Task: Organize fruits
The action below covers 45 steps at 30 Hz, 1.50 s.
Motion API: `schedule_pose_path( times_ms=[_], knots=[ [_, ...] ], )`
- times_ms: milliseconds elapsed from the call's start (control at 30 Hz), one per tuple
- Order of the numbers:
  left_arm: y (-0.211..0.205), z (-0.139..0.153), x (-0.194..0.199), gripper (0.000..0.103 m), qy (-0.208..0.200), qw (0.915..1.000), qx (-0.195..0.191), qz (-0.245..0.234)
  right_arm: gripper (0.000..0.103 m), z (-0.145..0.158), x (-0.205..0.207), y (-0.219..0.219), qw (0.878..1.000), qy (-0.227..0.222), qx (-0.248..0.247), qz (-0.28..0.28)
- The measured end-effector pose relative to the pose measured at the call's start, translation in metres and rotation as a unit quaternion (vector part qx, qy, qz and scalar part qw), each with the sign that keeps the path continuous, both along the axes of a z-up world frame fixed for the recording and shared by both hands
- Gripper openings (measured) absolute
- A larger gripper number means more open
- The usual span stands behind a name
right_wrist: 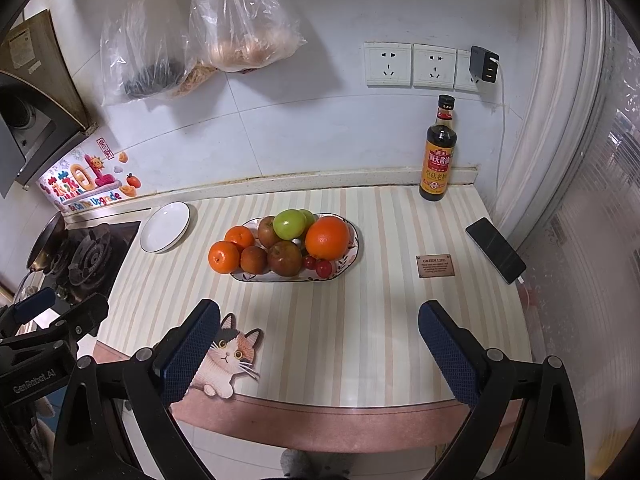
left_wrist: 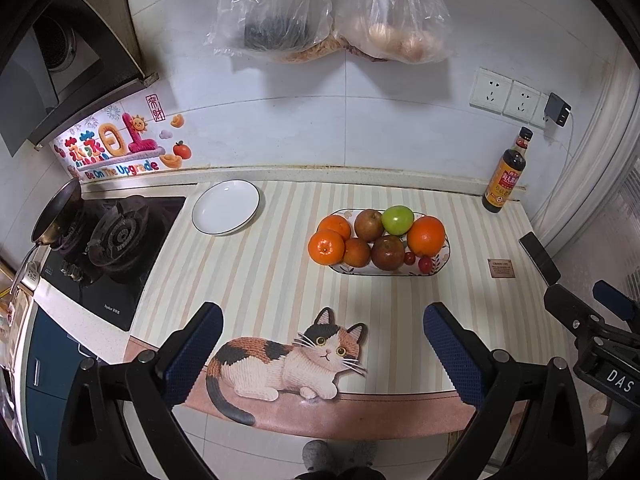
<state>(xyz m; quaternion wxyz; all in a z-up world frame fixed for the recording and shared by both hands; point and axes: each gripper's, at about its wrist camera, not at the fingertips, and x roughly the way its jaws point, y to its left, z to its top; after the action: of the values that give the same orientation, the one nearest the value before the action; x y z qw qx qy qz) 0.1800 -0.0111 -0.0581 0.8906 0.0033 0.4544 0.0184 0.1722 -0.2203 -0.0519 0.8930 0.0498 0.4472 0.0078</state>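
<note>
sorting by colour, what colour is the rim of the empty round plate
White plate with a thin dark rim line, clearest in the left wrist view.

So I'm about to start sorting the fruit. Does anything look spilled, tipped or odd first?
Nothing spilled or tipped. The oval fruit dish is heaped, and one mandarin bulges past its left rim. The white plate sits empty, the soy sauce bottle upright. A phone lies near the counter's right edge.

A soy sauce bottle (right_wrist: 438, 150) stands upright at the back of the striped mat (right_wrist: 360, 320), near the wall sockets (right_wrist: 410, 65) (a charger (right_wrist: 484, 63) fills one). A phone (right_wrist: 495, 250) lies at the right; a gas stove (left_wrist: 112, 248) and pan (left_wrist: 56, 216) sit left.
</note>
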Motion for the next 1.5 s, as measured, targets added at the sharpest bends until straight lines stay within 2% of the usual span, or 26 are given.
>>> schedule_pose_path(
  times_ms=[1500],
  knots=[
    [-0.0016,0.0048,-0.0097,0.103,0.001,1.0,-0.006,0.001,0.101,0.0056,-0.0081,0.0057,1.0,-0.003,-0.013,0.013]
  ],
)
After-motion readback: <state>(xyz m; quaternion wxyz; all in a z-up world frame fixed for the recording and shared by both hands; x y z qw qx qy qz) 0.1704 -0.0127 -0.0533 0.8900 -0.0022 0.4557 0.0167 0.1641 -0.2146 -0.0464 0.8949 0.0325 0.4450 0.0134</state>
